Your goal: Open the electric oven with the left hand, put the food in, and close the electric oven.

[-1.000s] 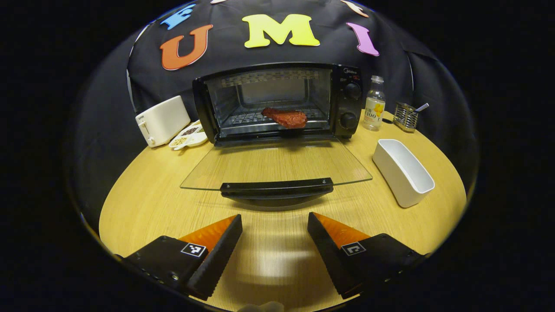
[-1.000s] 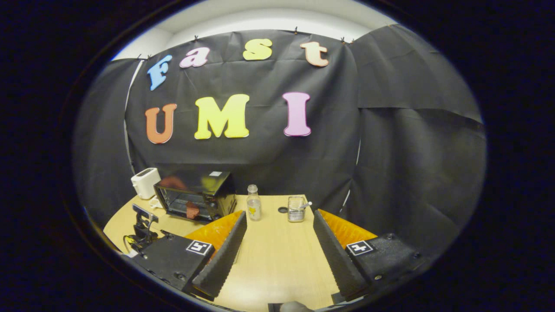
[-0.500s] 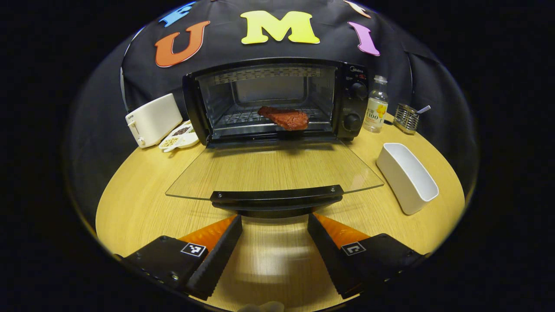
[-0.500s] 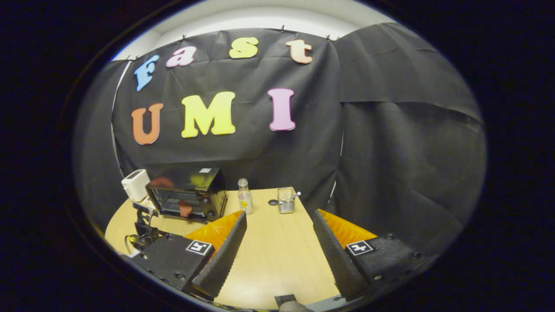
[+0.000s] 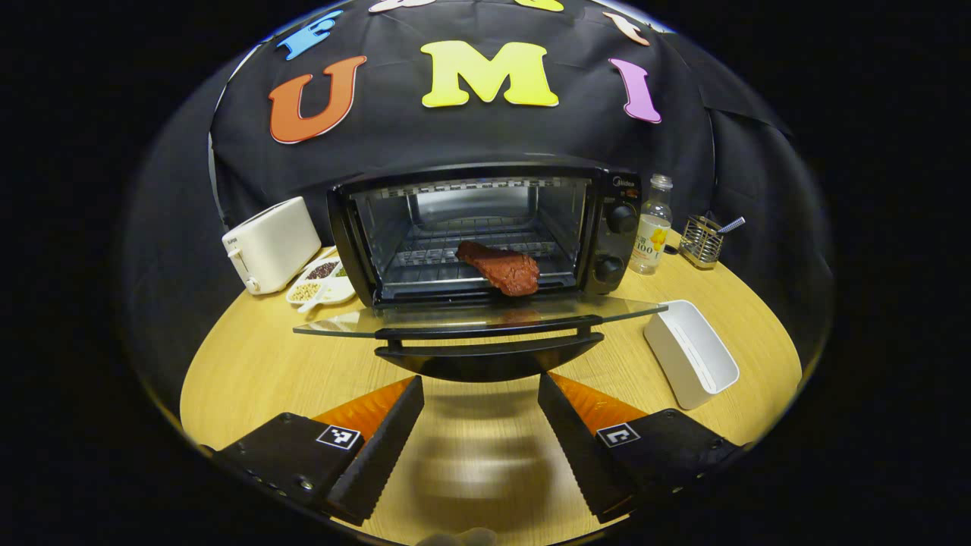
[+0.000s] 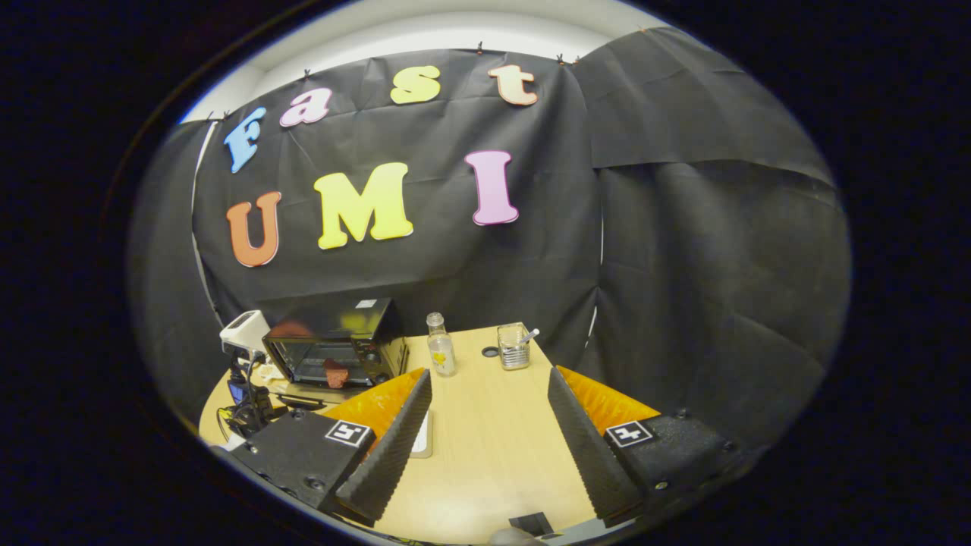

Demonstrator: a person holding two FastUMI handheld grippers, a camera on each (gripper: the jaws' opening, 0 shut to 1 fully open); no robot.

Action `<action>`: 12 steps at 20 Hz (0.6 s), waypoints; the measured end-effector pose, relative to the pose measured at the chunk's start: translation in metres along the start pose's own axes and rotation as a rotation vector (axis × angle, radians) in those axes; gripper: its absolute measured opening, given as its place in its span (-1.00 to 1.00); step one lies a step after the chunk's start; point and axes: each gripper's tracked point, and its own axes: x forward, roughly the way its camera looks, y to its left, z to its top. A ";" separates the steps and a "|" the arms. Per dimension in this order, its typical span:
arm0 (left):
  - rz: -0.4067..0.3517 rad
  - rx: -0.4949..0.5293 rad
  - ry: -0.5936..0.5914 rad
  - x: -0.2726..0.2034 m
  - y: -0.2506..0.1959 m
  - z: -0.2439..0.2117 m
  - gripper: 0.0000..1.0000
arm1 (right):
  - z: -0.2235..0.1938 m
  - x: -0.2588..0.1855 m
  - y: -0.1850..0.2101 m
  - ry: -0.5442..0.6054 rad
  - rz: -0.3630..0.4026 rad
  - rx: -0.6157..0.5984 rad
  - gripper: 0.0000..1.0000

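Note:
The black electric oven (image 5: 607,227) stands open at the back of the table. Its glass door (image 5: 334,324) lies flat, seen almost edge-on, with the black handle (image 5: 485,360) facing me. A piece of red meat (image 5: 501,267) rests on the rack inside, near the front right. My left gripper (image 5: 479,387) is open low over the table, its fingertips just short of the handle, not touching it. My right gripper (image 6: 489,379) hangs open and holds nothing, above the table's right side, far from the oven (image 6: 334,345). The left gripper's body (image 6: 246,387) appears in front of the oven.
A white toaster (image 5: 269,243) and a divided dish of grains (image 5: 318,280) sit left of the oven. On its right are a small bottle (image 5: 652,227), a wire holder (image 5: 702,239) and a white rectangular container (image 5: 690,353). The wooden table (image 5: 250,364) ends in a curved edge.
My left gripper has dropped lower and moved up to the door, so the glass now looks edge-on and the handle sits just ahead of the fingertips. The right gripper drifted slightly.

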 end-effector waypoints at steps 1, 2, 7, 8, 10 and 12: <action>0.002 0.003 -0.013 0.001 0.002 0.009 0.94 | 0.001 0.000 -0.001 -0.003 -0.002 0.014 0.96; 0.001 0.009 -0.025 0.001 0.003 0.017 0.94 | -0.001 0.001 -0.002 -0.004 -0.007 0.025 0.95; -0.003 0.040 -0.061 0.005 0.005 0.051 0.94 | -0.002 0.003 -0.008 -0.010 -0.027 0.056 0.96; -0.006 0.042 -0.069 0.007 0.005 0.058 0.94 | -0.001 0.005 -0.008 -0.013 -0.032 0.058 0.92; -0.008 0.037 -0.086 0.009 0.006 0.072 0.94 | -0.001 0.006 -0.010 -0.019 -0.039 0.067 0.96; -0.009 0.041 -0.120 0.014 0.008 0.092 0.94 | -0.002 0.006 -0.010 -0.014 -0.039 0.078 0.96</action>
